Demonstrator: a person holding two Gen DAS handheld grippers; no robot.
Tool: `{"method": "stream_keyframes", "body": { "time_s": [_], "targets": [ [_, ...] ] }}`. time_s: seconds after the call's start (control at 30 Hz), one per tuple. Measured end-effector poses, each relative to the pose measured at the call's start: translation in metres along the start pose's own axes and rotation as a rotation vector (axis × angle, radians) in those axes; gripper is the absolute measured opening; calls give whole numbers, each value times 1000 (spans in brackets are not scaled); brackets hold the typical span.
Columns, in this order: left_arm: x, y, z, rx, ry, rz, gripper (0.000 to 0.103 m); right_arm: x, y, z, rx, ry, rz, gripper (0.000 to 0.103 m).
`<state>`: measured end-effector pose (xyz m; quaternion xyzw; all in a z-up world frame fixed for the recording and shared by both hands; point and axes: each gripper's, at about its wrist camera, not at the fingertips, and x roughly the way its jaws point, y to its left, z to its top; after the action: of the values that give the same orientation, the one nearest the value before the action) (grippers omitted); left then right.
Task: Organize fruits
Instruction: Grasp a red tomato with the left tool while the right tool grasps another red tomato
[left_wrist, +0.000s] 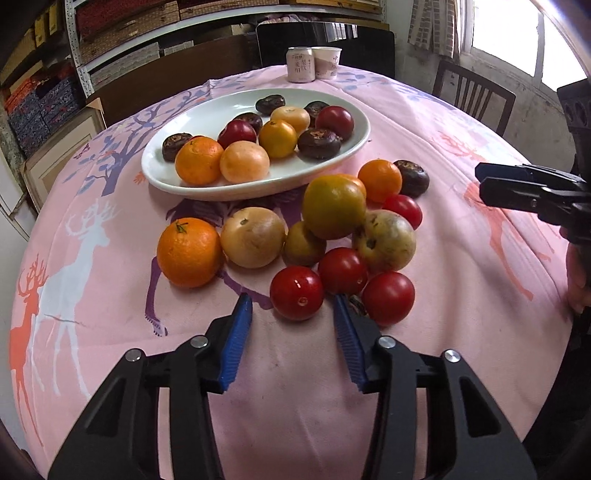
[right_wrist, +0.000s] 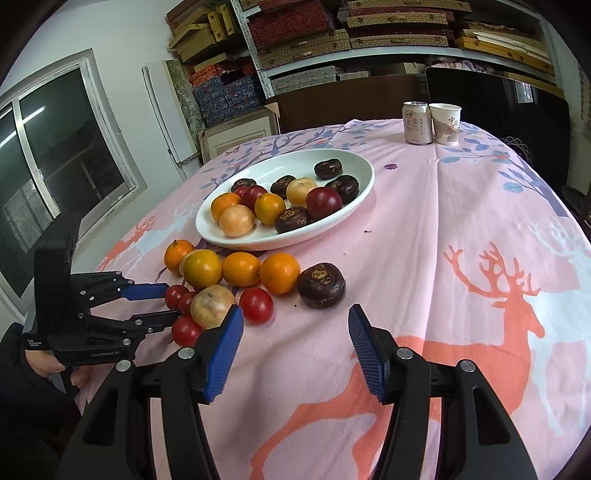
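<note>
A white oval plate (left_wrist: 258, 188) (right_wrist: 258, 242) holds oranges, red tomatoes, pale yellow fruits and dark water chestnuts. In front of it a loose pile lies on the pink cloth: an orange (left_wrist: 189, 252), a pale yellow fruit (left_wrist: 253, 237), a greenish orange (left_wrist: 333, 206) and several red tomatoes. My left gripper (left_wrist: 291, 302) (right_wrist: 171, 304) is open at the near edge of the pile. One red tomato (left_wrist: 297, 293) sits between its blue fingertips, with gaps on both sides. My right gripper (right_wrist: 295, 310) (left_wrist: 480, 177) is open and empty, just short of a dark water chestnut (right_wrist: 321, 285) and a tomato (right_wrist: 256, 304).
A drink can (left_wrist: 300, 64) (right_wrist: 417, 123) and a paper cup (left_wrist: 327, 62) (right_wrist: 446, 123) stand at the far edge of the table. A wooden chair (left_wrist: 472, 92) stands at the far right. Shelves of boxes line the back wall. A hand holds the left gripper's handle (right_wrist: 48, 365).
</note>
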<state>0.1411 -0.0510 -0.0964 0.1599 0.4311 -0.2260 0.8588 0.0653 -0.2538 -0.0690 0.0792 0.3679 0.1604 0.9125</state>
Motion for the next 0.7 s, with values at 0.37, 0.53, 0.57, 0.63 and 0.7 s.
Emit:
{"method": "stream_keyframes", "body": {
  "time_s": [0.37, 0.53, 0.57, 0.63, 0.7],
  "targets": [
    [-7, 7, 3, -62, -86, -59, 28, 6, 34, -13, -82, 63, 61, 60],
    [-16, 32, 3, -189, -144, -50, 28, 22, 69, -17, -164, 119, 108, 60],
    [-16, 34, 3, -197, -144, -53, 28, 26, 73, -16, -164, 131, 111, 59],
    [-16, 35, 3, -205, -141, -42, 28, 36, 82, -14, -167, 156, 117, 54],
    [-16, 37, 3, -216, -140, -38, 28, 45, 89, -12, -176, 173, 117, 51]
  ]
}}
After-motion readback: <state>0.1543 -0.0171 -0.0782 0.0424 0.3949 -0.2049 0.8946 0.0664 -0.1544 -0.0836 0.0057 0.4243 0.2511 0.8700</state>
